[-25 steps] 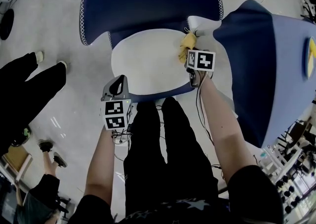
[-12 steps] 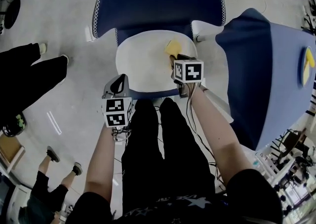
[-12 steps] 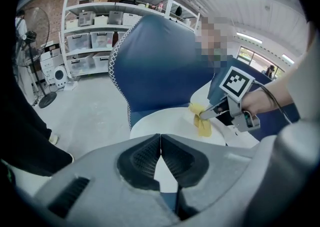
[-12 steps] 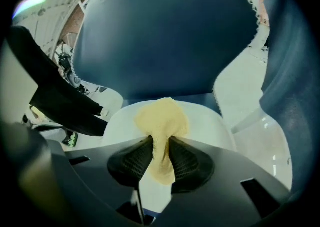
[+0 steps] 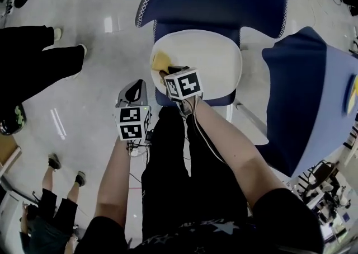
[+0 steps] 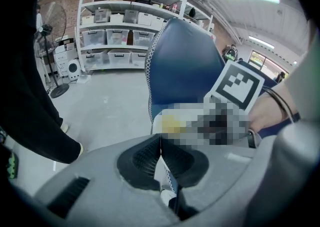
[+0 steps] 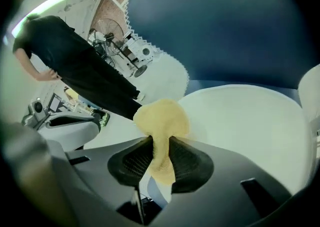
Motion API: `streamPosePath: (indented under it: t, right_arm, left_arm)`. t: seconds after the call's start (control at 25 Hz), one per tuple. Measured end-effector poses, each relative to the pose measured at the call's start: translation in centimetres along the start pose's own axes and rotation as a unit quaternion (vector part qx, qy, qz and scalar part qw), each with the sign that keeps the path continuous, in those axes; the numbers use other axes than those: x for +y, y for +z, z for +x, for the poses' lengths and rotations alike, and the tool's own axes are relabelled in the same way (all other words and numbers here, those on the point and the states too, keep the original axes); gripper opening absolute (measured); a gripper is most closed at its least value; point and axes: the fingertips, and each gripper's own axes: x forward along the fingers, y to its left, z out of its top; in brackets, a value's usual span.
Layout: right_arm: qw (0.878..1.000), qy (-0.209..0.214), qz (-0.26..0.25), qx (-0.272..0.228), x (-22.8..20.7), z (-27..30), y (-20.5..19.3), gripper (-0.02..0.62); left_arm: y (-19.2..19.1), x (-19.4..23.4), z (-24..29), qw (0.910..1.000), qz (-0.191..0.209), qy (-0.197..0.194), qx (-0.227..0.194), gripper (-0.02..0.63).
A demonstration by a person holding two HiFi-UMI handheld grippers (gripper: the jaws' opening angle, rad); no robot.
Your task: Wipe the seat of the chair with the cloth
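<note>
Head view: right gripper (image 5: 166, 71) has the yellow cloth (image 5: 160, 59) at the left near edge of the seat (image 5: 210, 57), with bare seat open to the right. Left gripper (image 5: 133, 92) is off the seat, near-left over the floor. Second blue chair (image 5: 305, 90) at right, bystander's legs (image 5: 39, 62) at left.
Left gripper view: jaws together, nothing between.
Right gripper view: jaws clamped on the cloth.
Half a second ago the cloth was right of centre.

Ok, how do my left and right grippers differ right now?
The right gripper is shut on the yellow cloth, while the left gripper is shut with nothing between its jaws. The right gripper holds the cloth at the left front edge of the white seat. The left gripper hangs beside the seat, over the floor. Both are shut.
</note>
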Motion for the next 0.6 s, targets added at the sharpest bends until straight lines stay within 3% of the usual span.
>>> streamPosePath:
  t: [0.32,0.6]
  right_arm:
    - [0.999,-0.017,-0.017,0.041,-0.5,2.5,0.2,0.101]
    - [0.998,-0.048,-0.003,0.041,-4.3,0.0,-1.4,0.101]
  left_arm:
    - [0.5,2.6,-0.1,0.9999,-0.004,0.012,0.007,0.020]
    - [0.5,0.8,0.5,0.9998,0.011,-0.006,0.014,0.020]
